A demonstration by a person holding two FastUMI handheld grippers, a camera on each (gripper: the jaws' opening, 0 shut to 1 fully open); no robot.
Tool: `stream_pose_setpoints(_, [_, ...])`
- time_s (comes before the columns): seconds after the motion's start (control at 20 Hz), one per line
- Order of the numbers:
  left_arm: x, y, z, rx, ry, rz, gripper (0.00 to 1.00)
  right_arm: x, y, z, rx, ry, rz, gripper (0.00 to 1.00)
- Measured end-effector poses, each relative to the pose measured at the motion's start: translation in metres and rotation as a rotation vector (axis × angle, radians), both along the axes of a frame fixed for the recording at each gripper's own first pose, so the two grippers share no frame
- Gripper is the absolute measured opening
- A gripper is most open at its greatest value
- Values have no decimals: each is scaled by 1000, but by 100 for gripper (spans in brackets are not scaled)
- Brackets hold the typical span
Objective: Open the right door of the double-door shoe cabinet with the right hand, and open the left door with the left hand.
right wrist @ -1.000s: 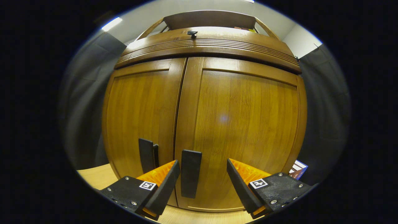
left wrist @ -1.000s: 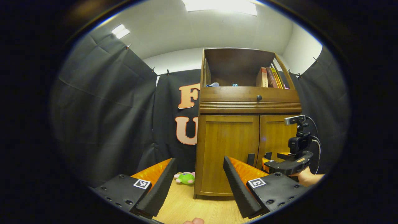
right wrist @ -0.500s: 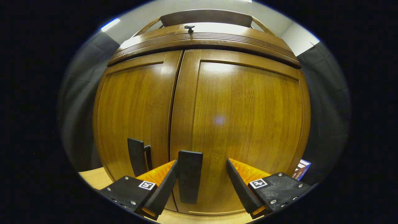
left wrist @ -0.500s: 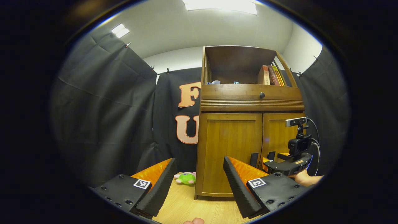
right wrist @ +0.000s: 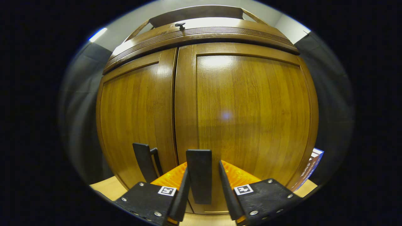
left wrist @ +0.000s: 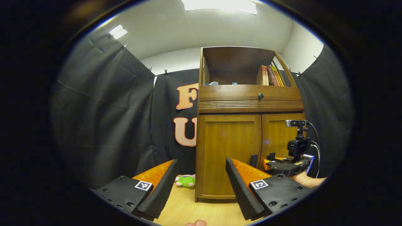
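Your right gripper [right wrist: 202, 196] has its 2 fingers brought in around the right door handle [right wrist: 198, 175], the dark upright bar low on the right door [right wrist: 251, 119] of the shoe cabinet [left wrist: 248, 106]. They sit so near the bar that I would call it pinched, though the fisheye leaves me unsure whether both pads truly press on it. Holding it low and square-on makes sense: the handle stands by the centre seam, far from the hinge, so a pull there should swing the door with little effort. Both doors look flush, so nothing has opened yet.

Your left gripper [left wrist: 199, 185] hangs well back from the cabinet with its fingers spread wide and nothing between them, aimed roughly at the left door [left wrist: 229, 153]. The left door handle [right wrist: 143, 161] stands untouched just beside the seam. From that view you can see your right gripper [left wrist: 284, 164] and hand [left wrist: 306, 180] at the cabinet front. A green plush toy [left wrist: 186, 181] lies on the floor by the cabinet's left corner.

Compared with 1 second ago, the right fingers were wide apart with the handle loose between them, and they have closed in. The left gripper has barely shifted.
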State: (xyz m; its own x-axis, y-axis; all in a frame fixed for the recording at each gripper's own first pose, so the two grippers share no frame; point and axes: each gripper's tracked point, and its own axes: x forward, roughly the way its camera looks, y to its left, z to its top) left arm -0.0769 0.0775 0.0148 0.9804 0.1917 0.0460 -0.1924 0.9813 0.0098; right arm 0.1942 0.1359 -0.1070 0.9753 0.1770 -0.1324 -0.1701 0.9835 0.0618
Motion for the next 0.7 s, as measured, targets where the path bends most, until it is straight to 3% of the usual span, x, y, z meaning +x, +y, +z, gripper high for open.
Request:
stream_pose_setpoints(0.05, [-1, 0, 0, 0, 3, -1, 98, 0, 0, 3, -6, -10, 3, 25])
stream_pose_setpoints(0.15, [-4, 0, 0, 1, 5, 2, 98, 0, 0, 1, -5, 7, 24, 30])
stream_pose_setpoints(0.25, [-7, 0, 0, 0, 8, 3, 98, -1, 3, -2, 5, 36, 40, 27])
stream_pose_setpoints(0.3, [-8, 0, 0, 0, 10, 4, 98, -3, 3, -2, -5, 37, 43, 17])
stream_pose_setpoints(0.35, [-9, -1, 0, 2, 12, 5, 98, -2, 2, -2, -22, 27, 43, 28])
stream_pose_setpoints(0.7, [-18, -13, -4, 2, 27, 4, 98, -26, -4, -5, -29, 6, 70, 28])
